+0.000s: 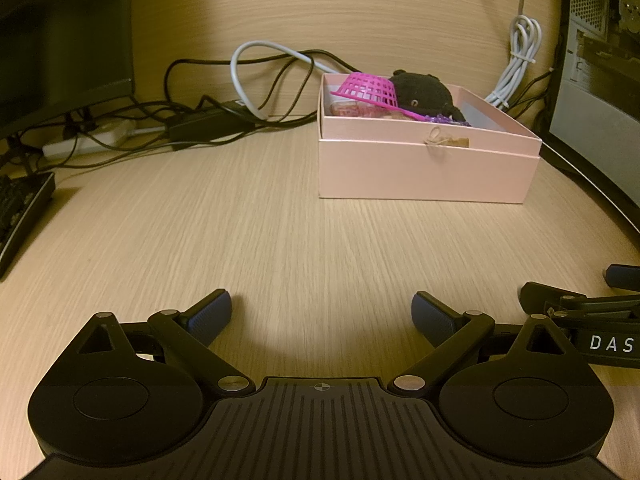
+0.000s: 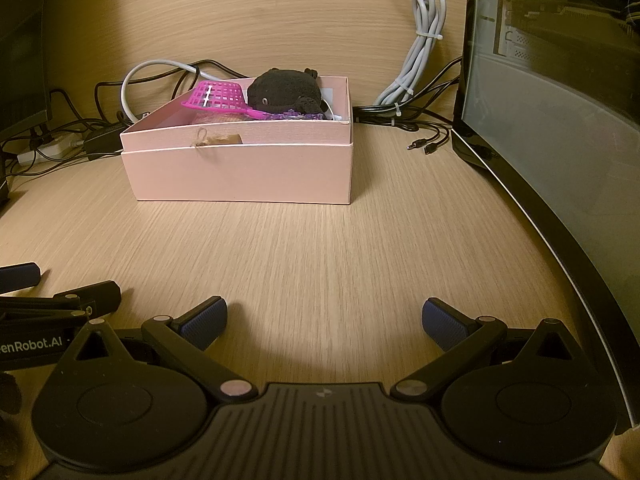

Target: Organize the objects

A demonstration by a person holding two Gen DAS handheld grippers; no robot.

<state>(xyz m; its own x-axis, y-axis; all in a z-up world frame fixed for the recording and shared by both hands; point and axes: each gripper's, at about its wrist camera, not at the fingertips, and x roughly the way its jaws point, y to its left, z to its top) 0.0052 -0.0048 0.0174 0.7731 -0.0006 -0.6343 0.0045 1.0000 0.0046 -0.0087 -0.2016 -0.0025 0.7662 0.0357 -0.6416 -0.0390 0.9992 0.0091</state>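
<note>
The left gripper (image 1: 322, 316) is held low over the bare wooden desk (image 1: 280, 232), its blue-padded fingers (image 1: 210, 314) spread wide with nothing between them. The right gripper (image 2: 324, 320) is held the same way beside it, jaws wide apart and empty. Each gripper is seen at the edge of the other's view: the right one at the right border of the left wrist view, the left one at the left border of the right wrist view.

Well ahead of both grippers, a pink cardboard box (image 1: 424, 172) is set on the desk, open at the top. A small paper tag on a twine loop (image 1: 438, 142) is seen at its front rim. Inside the box, a magenta plastic mesh basket (image 1: 370, 90) is tilted on its side, and a dark plush toy (image 1: 424, 92) is lodged just beside it toward the right. Something purple (image 2: 296, 114) is seen under the toy, and something pale orange under the basket; what these are cannot be told.

Behind the box, a tangle of black cables (image 1: 192, 120) and a looped grey cable (image 1: 256, 76) are spread against the wooden back panel. A bundled grey cord (image 2: 420, 64) is hung at the right, next to a computer case with a glass side (image 2: 560, 100). Two loose cable plugs (image 2: 420, 147) are lying on the desk near that case. A keyboard edge (image 1: 20, 216) is seen at far left in the left wrist view.
</note>
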